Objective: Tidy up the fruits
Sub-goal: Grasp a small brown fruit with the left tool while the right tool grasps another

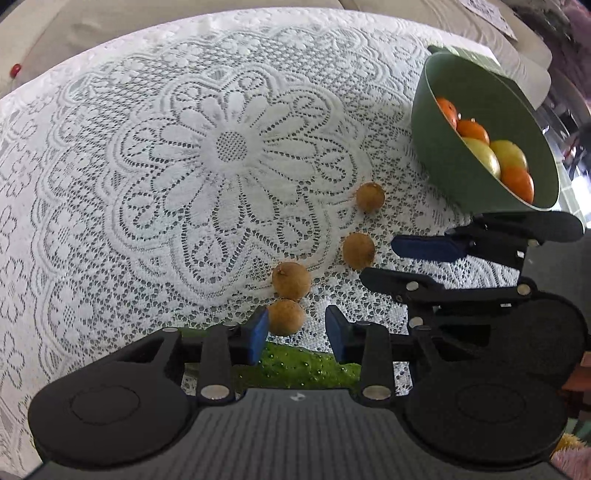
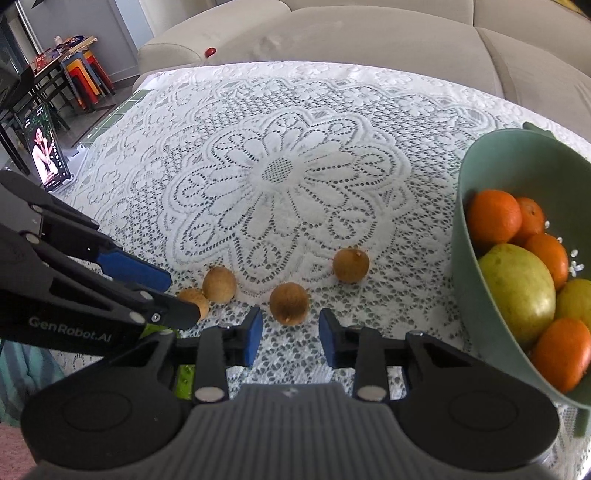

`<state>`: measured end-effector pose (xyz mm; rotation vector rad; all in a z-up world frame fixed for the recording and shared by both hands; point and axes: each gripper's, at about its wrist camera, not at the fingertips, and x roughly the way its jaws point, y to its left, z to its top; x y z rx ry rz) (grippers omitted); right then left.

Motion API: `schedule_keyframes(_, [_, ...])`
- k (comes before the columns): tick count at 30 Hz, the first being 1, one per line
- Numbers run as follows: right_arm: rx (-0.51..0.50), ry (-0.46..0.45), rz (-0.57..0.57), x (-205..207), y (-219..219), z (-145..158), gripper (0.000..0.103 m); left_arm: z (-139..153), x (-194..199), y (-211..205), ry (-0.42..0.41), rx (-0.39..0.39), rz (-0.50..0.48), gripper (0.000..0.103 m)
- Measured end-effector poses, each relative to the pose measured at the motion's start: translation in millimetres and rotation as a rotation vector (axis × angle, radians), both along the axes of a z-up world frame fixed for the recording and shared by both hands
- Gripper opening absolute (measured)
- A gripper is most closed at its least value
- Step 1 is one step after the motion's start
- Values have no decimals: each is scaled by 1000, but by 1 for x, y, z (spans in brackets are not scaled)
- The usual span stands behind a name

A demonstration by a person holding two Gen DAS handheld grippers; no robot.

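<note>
Four small brown round fruits lie on a white lace tablecloth (image 2: 280,110) toward the table's near edge, right of the big central flower motif. Left gripper (image 1: 297,328): jaws part open, its left blue pad just touching the nearest brown fruit (image 1: 286,316), the right pad clear of it; no clamp. A second brown fruit (image 1: 291,280) sits touching that one on its far side. Right gripper (image 2: 290,334): jaws part open, hovering just short of the third brown fruit (image 2: 289,302), which lies ahead of the gap, not between the pads. Fourth brown fruit (image 2: 351,264) sits apart, toward the bowl. Green bowl (image 2: 491,170) stands near the table's right edge, holding oranges (image 2: 495,216) and yellow-green fruit (image 2: 517,291). A grey sofa (image 2: 369,33) lies beyond the far edge.
</note>
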<state>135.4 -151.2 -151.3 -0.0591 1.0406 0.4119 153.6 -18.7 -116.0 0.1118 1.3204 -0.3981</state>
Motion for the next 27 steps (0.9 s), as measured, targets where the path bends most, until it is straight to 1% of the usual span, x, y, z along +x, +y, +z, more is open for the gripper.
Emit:
schedule_keyframes(6, [41,25,-4,10,-2,-7,30,-9,8,-5,40,31,-60,42])
schedule_keyframes(14, [55,45,-14,15,-1,-14,30,-21,16,-13,62,39,-74,41])
schedule_keyframes(18, [63,53,-20,16,-2,-16,30,-27,15,-17,59,49,-51,40])
schedule_keyframes(21, [60,51,-17,17,-1,-16,29,-31,15,-17,59,50,-28,35])
schedule_keyframes(23, [55,50,-11,17,0,-16,25,-32,15,-17,53,53,-16,30])
schedule_keyframes(24, [51,50,-8,17,1,-16,23,-33,15,-18,50,54,-8,30])
schedule_keyframes(27, [40,48,-3,17,2,-15,23,-35,16,-11,47,37,24,30])
